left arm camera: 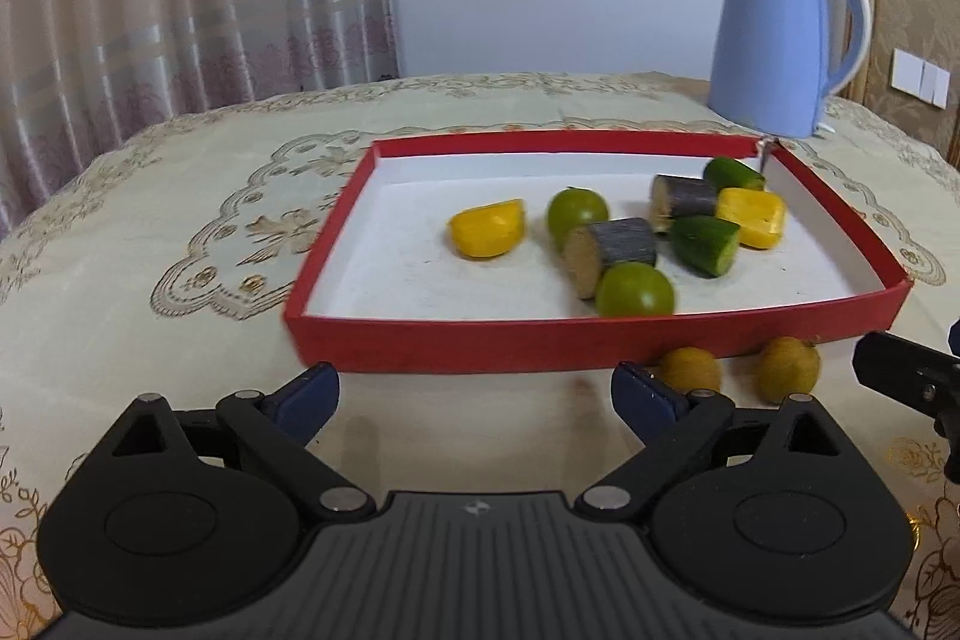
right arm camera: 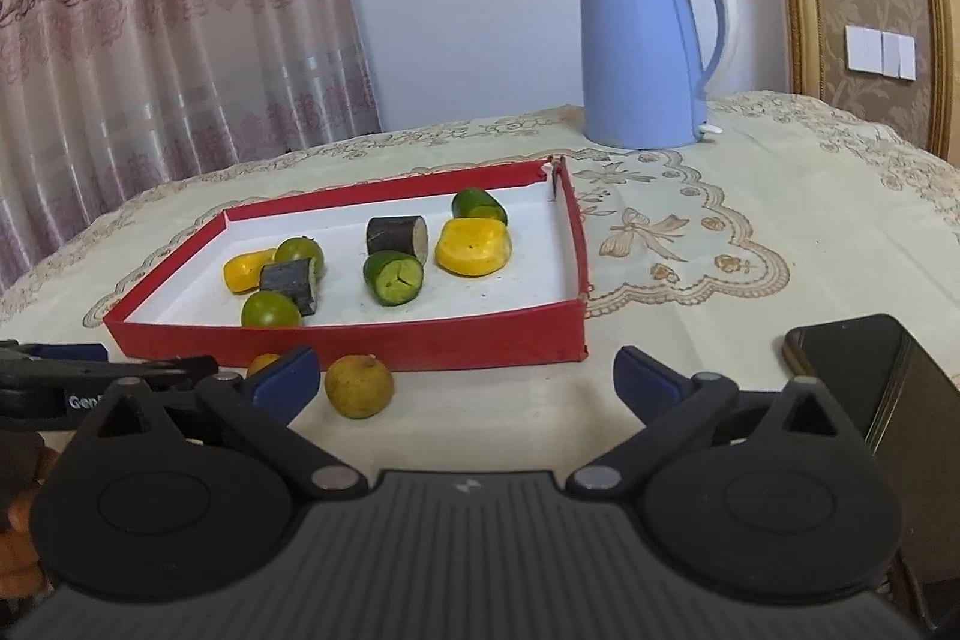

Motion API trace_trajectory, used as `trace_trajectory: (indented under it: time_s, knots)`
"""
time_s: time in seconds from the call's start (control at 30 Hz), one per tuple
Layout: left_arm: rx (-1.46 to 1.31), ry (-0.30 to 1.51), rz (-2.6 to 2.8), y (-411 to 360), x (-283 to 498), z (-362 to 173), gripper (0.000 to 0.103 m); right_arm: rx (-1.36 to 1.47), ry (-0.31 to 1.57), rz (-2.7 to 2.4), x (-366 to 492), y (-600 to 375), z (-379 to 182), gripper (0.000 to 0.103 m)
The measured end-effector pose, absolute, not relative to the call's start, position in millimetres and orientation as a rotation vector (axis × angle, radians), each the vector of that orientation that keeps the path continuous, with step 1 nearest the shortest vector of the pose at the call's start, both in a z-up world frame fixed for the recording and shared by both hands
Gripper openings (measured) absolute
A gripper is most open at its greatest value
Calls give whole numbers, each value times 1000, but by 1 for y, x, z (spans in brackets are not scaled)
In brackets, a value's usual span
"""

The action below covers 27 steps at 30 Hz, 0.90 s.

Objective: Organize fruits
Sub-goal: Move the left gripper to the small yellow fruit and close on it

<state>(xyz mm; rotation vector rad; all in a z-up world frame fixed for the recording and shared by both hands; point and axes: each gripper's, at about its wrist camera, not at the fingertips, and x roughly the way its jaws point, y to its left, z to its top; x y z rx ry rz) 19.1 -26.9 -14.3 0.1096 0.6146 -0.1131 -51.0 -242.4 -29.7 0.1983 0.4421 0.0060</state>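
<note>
Two yellow fruits (right arm camera: pixel 359 386) lie outside the red tray (right arm camera: pixel 360 340).
Right gripper (right arm camera: pixel 465 376) nearer, fingers wide, fruit toward its left; left gripper (left arm camera: pixel 474 394) wide too.

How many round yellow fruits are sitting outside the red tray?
2, both on the tablecloth just in front of the red tray's near wall: one yellow fruit in plain view, the other to its left, mostly hidden behind a gripper finger in the right wrist view.
</note>
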Motion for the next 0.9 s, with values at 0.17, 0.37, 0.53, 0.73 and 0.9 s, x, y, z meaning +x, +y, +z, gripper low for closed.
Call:
trace_trajectory:
  time_s: [0.17,0.37,0.53,0.73,0.9]
  knots:
    - [140,611,-118,-43,20,-12,98,236,444,-2,-51,-248,-31,103]
    - [118,588,-173,-45,13,-3,98,278,442,-19,-52,-255,-33,103]
    - [65,605,-232,-42,18,-2,98,319,453,-40,-50,-262,-35,103]
    - [92,630,-227,-53,24,-11,99,342,461,-43,-49,-266,-37,103]
    - [167,568,-98,-41,11,-3,98,344,465,-39,-48,-266,-38,103]
